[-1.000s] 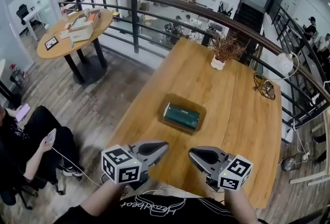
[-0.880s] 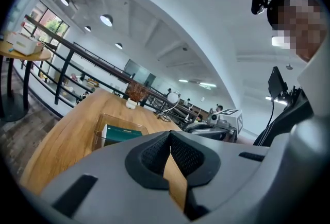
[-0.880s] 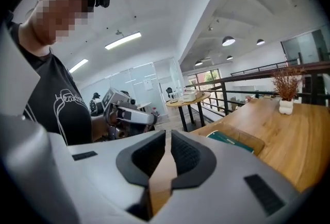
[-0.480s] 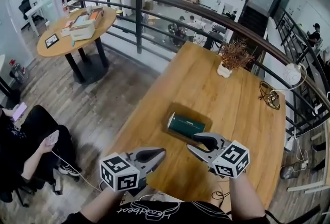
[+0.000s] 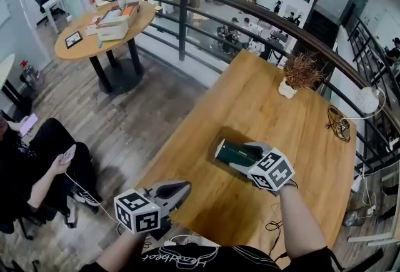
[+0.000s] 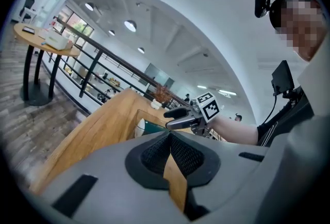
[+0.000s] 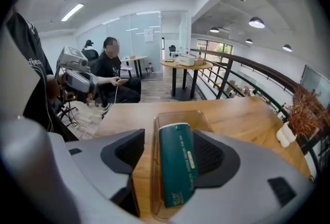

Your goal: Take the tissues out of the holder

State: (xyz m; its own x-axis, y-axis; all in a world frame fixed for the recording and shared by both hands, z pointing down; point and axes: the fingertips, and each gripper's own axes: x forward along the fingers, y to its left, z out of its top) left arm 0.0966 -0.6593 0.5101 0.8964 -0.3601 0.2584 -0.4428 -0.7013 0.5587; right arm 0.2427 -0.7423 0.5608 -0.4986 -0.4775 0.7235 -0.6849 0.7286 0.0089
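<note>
Grey padded jaws of the right gripper [image 5: 245,156] are opening on either side of the green tissue pack [image 7: 176,158], and neither pad visibly presses on it. The pack lies flat in the clear holder [image 7: 180,116] on the wooden table [image 7: 242,115], while the left gripper [image 6: 169,141] hangs back by the table's near edge, jaws together on nothing. Soft, light and wrapped in what looks like slick film, the pack probably wants a gentle pinch across its narrow width at mid-length, and the light holder may slide or lift along with it.
</note>
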